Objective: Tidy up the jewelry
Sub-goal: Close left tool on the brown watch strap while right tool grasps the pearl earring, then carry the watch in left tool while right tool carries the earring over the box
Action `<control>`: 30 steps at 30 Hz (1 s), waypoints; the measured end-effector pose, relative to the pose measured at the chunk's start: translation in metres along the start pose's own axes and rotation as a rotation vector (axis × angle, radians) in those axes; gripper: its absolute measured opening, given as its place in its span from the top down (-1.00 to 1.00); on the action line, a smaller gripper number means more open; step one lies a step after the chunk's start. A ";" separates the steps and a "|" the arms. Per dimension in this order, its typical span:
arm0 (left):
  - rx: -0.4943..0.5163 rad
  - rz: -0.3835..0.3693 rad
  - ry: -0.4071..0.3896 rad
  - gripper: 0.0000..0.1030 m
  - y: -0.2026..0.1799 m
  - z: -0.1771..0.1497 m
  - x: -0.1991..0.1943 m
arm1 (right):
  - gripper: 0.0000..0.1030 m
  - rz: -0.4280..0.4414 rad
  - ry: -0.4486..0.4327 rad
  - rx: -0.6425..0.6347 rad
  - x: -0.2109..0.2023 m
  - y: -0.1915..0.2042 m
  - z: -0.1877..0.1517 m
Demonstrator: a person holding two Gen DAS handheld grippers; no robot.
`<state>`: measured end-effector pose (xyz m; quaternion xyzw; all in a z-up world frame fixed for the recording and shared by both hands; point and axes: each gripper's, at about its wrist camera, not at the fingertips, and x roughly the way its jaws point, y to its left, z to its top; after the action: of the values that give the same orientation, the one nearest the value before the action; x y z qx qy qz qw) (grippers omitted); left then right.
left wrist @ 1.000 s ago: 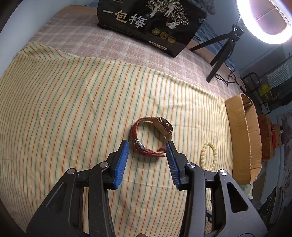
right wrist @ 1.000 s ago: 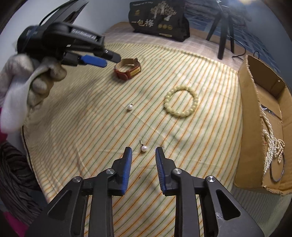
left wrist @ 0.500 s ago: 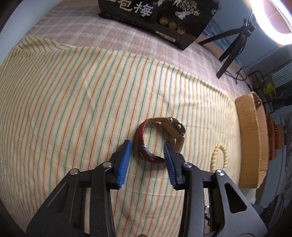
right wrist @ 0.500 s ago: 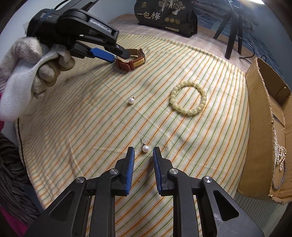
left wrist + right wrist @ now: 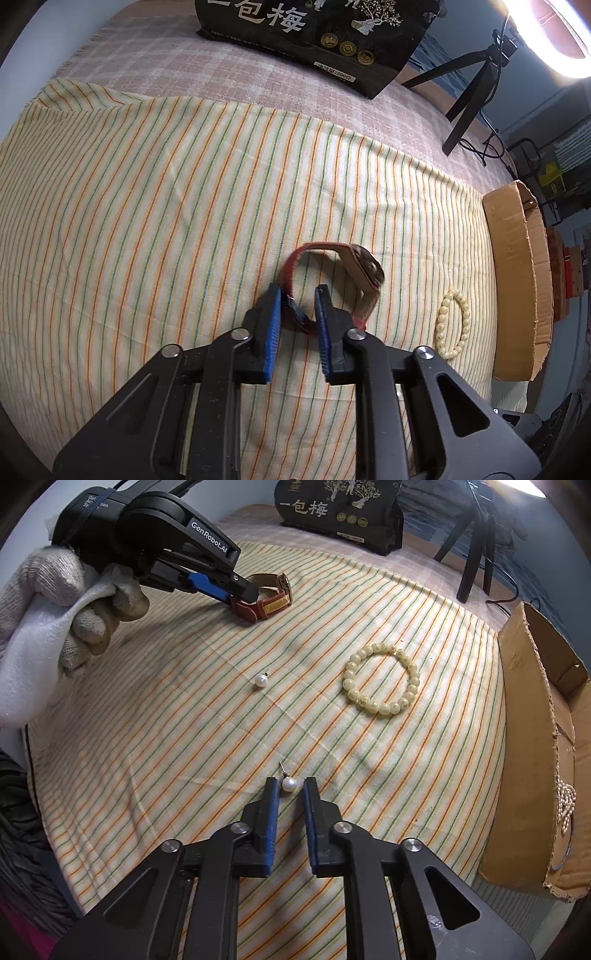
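Observation:
A brown leather-strap watch (image 5: 347, 269) lies on the striped cloth; it also shows in the right wrist view (image 5: 267, 598). My left gripper (image 5: 298, 295) has its blue pads on either side of the strap's buckle end, jaws narrowed but a gap still shows. A pearl stud earring (image 5: 289, 783) lies between the tips of my right gripper (image 5: 289, 788), which is open and not touching it. A second pearl earring (image 5: 261, 680) and a cream bead bracelet (image 5: 382, 683) lie farther out on the cloth.
An open cardboard box (image 5: 535, 738) stands at the right edge and holds a pearl necklace (image 5: 565, 801). A black printed bag (image 5: 314, 33) and a tripod (image 5: 472, 92) stand at the back. A striped cloth (image 5: 147, 203) covers the surface.
My left gripper moved forward over the watch strap and its jaws narrowed around it. My right gripper moved forward so the near pearl earring sits between its tips, jaws slightly narrower.

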<state>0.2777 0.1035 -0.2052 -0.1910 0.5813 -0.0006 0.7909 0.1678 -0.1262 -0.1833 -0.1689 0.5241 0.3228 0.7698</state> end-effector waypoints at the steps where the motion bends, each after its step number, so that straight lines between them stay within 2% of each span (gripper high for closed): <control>1: -0.002 0.000 -0.001 0.72 0.000 0.000 0.000 | 0.85 0.002 -0.001 -0.003 0.000 0.000 0.001; 10: -0.004 0.000 -0.018 0.87 0.003 -0.001 -0.006 | 0.87 0.010 -0.016 0.004 -0.002 -0.002 0.001; 16: 0.013 -0.005 -0.038 0.87 0.000 -0.005 -0.018 | 0.87 0.014 -0.054 0.021 -0.016 -0.007 0.001; 30: 0.063 -0.084 -0.091 0.87 -0.034 -0.009 -0.050 | 0.87 0.007 -0.147 0.063 -0.049 -0.020 0.009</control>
<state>0.2611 0.0807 -0.1514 -0.1900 0.5359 -0.0435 0.8214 0.1755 -0.1514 -0.1367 -0.1186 0.4764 0.3204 0.8101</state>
